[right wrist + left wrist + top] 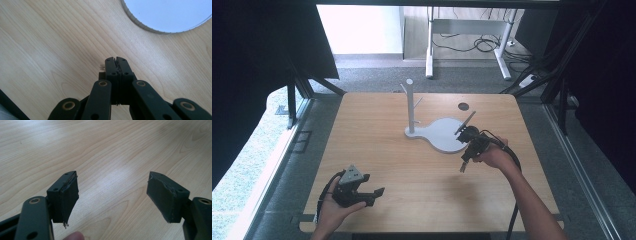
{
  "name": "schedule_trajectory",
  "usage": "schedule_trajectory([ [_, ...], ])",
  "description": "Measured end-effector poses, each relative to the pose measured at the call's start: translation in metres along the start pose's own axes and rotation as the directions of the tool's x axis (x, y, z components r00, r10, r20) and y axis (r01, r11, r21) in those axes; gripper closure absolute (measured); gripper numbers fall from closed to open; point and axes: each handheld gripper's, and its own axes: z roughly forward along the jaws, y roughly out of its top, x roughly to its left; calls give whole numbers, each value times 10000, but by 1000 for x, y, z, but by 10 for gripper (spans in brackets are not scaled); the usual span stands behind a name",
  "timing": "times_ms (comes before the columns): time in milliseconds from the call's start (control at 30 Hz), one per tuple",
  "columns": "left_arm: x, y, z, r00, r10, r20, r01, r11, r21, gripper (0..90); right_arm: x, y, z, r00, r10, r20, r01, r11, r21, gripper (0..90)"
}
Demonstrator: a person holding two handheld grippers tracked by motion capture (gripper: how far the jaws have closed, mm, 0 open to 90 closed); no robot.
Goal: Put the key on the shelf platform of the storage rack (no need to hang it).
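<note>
Right tool [463,162] first: jaws clenched tight, pad against pad, nothing pinched between them, clear in the right gripper view [116,63]. It's tipped down toward the desk [412,185], held from the near-right side by the right hand [494,156], cable trailing back along the forearm. Just ahead of its tips, a bit to the far side, sits the white stand base [444,135], a flat rounded plate; in the right gripper view its curved edge [150,28] shows beyond the closed tips, near but apart from them, bare wood between. Farther out, at the base's left end as seen from above, the upright post [410,105] rises w/ short pegs angling off it. A thin dark rod [467,121] slants just beyond the right tool, over the base's right edge; can't tell what it belongs to.

Left tool [374,192] now: released, 2 jaws spread wide, nothing between the pads [67,200], plain desk grain ahead of them in the left gripper view. Left hand [332,210] cups it low at the near-left corner, grey 3-cornered plate on top. It's well apart from the stand and from the right tool. Beyond the stand, a dark round hole [463,106] in the desk top near the far edge.
</note>
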Motion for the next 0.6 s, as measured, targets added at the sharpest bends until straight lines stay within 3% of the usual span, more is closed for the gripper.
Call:
schedule_trajectory([
  [600, 0, -1, 2, 10000, -9, 19, 9, 10000, 82, 256, -10, 18, -9, 9998, 208, -27, -209, 9997, -96, 895],
])
